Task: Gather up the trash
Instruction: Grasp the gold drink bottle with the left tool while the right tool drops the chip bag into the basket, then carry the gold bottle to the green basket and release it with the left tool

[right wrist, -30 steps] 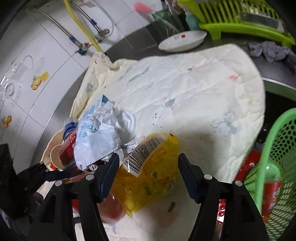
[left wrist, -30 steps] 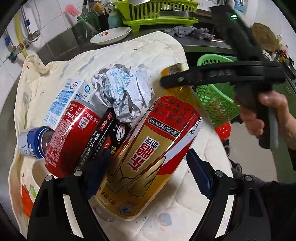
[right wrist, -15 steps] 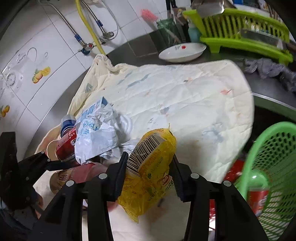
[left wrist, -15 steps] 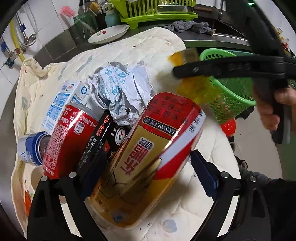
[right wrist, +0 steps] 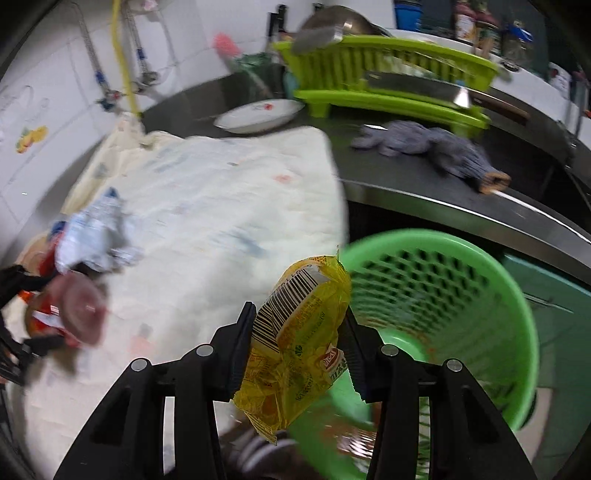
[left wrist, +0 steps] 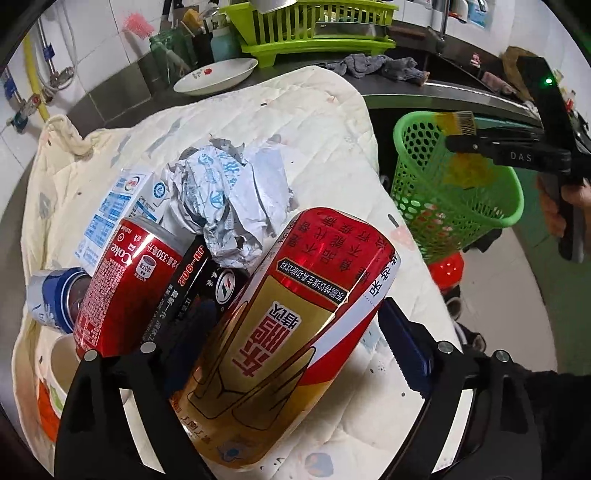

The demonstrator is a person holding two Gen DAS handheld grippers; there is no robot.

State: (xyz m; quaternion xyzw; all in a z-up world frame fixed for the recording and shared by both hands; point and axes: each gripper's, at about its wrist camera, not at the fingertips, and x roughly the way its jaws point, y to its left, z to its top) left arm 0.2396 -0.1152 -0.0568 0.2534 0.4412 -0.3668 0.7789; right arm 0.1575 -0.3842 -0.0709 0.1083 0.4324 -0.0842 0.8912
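A large red and gold bottle (left wrist: 280, 332) lies on the cream cloth (left wrist: 258, 122) between the jaws of my left gripper (left wrist: 291, 328). Those jaws are closing, with the right pad still a little apart from the bottle. Beside it lie a red Coke can (left wrist: 125, 284), a black box (left wrist: 195, 280), crumpled white paper (left wrist: 229, 199), a milk carton (left wrist: 118, 199) and a blue can (left wrist: 51, 295). My right gripper (right wrist: 298, 317) is shut on a yellow wrapper (right wrist: 295, 339), held over the rim of the green basket (right wrist: 443, 243).
A white plate (left wrist: 218, 75), a green dish rack (left wrist: 314, 33) and a grey rag (left wrist: 373, 66) sit on the dark counter behind the cloth. A paper cup (left wrist: 66, 365) stands at the cloth's near left. The basket (left wrist: 443, 206) stands off the cloth's right edge.
My right gripper shut on the yellow wrapper, lifted it off the cloth and carried it right to the green basket. The left gripper stayed around the bottle.
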